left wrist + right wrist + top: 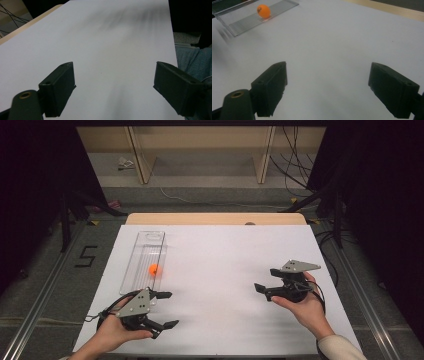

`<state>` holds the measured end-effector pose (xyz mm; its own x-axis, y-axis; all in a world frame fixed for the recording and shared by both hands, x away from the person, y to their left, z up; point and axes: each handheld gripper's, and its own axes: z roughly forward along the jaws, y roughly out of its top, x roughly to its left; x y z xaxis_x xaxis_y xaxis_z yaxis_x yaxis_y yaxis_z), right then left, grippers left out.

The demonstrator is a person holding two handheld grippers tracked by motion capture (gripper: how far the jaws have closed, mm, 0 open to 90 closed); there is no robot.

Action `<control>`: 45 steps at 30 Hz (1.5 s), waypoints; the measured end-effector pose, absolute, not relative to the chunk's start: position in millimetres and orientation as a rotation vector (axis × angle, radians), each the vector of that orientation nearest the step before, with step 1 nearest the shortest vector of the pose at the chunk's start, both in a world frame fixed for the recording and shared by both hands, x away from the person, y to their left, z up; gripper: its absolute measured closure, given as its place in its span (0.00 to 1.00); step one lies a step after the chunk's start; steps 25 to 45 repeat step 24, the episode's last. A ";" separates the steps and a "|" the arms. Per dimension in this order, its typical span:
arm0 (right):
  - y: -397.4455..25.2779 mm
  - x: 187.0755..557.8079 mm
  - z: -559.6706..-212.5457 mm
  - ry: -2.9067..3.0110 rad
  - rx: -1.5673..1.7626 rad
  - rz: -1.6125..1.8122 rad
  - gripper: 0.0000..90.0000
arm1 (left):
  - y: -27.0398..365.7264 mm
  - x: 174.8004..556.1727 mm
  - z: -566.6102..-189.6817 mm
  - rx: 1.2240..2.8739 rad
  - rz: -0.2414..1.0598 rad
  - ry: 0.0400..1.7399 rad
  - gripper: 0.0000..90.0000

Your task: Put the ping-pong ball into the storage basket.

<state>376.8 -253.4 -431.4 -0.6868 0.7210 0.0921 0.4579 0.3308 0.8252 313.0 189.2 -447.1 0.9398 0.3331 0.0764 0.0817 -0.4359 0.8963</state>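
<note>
Orange ball [155, 269] in clear tray [145, 245], print unreadable; left tongs [166, 310], right tongs [268, 279] wide, empty.

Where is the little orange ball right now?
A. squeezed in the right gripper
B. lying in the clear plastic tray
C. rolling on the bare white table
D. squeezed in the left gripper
B: the orange ball sits inside the clear tray, while the left gripper and the right gripper are both open and hold nothing.
</note>
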 end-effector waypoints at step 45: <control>-267.2 369.9 -433.0 2.276 1.075 1.326 0.18 | 188.7 313.3 -446.3 2.013 0.290 0.282 0.19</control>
